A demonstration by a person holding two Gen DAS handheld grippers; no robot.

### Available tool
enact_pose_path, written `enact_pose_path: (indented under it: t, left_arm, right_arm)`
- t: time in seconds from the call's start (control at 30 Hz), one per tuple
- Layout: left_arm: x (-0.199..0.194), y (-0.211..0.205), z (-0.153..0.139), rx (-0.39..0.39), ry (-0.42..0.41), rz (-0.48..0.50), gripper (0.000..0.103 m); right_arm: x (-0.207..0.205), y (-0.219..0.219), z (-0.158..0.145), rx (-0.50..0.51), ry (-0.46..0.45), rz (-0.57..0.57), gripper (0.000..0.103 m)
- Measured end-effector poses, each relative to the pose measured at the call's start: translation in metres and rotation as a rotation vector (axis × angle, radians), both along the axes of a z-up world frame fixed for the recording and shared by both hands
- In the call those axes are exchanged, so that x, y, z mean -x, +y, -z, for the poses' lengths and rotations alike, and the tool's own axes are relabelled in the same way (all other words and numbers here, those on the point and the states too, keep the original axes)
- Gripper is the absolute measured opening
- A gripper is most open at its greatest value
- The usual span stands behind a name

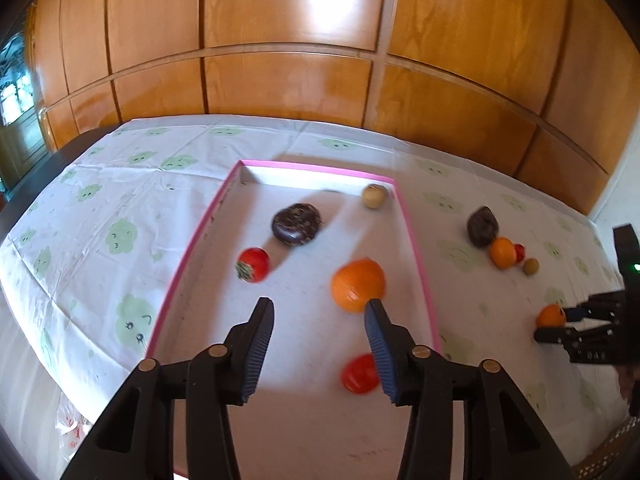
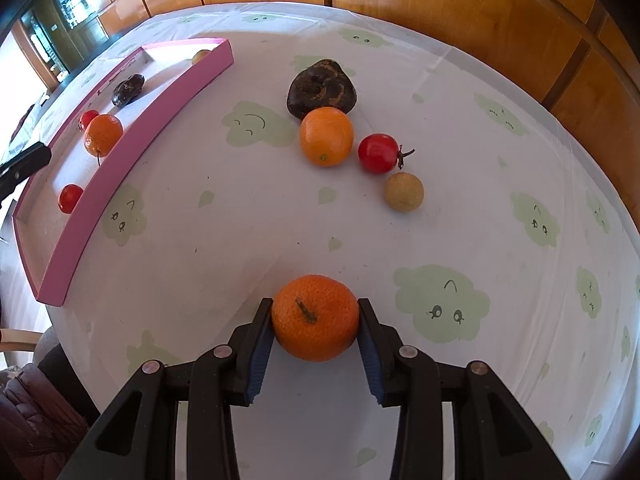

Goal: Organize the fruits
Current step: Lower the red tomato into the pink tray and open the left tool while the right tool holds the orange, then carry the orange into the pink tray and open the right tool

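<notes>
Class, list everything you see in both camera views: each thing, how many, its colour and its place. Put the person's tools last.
Tray: 1, pink rim, left on the table.
Fruits in tray: 5; orange, two red tomatoes, dark fruit, tan fruit.
Fruits on cloth: 4 clustered; dark, orange, red, tan.
Tablecloth: 1, white, green clouds.
Wall panels: wooden, behind.
Left gripper: black, blue fingers, open above the tray.
Right gripper: shut on mandarin.

A white tablecloth [image 2: 240, 220] printed with pale green smiling clouds covers the table, behind it runs a glossy wood-panelled wall [image 1: 288, 40] (a bright glare near its top), and a glass-fronted cabinet [image 2: 60, 20] stands far left.
</notes>
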State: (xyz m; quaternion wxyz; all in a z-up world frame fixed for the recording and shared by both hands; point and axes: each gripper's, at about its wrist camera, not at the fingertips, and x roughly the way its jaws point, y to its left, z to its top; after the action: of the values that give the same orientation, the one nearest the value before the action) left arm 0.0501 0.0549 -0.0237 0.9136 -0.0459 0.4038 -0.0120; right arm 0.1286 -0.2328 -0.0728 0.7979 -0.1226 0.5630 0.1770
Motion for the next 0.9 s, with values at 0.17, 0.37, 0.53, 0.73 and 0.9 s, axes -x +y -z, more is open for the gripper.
enact_pose_path:
  t: [0.17, 0.37, 0.53, 0.73, 0.9]
  left_arm:
    - [0.008, -0.007, 0.0, -0.013, 0.003, 0.019, 0.049]
    - [0.012, -0.009, -0.001, -0.017, 0.005, 0.022, 0.049]
    - [0.013, -0.007, 0.0, -0.017, 0.012, 0.016, 0.049]
    - [0.014, -0.004, 0.002, -0.016, 0.019, 0.008, 0.05]
    - [0.014, -0.003, 0.003, -0.016, 0.024, 0.005, 0.05]
  right_arm:
    - [0.003, 0.002, -0.002, 0.007, -0.012, -0.001, 0.04]
    - [0.005, 0.0, -0.008, -0.004, -0.026, 0.009, 0.04]
    - [0.003, -0.002, -0.01, -0.003, -0.031, 0.01, 0.04]
    - [0.004, -0.003, -0.012, 0.01, -0.044, -0.001, 0.04]
    - [0.006, 0.001, -0.011, 0.03, -0.067, -0.01, 0.04]
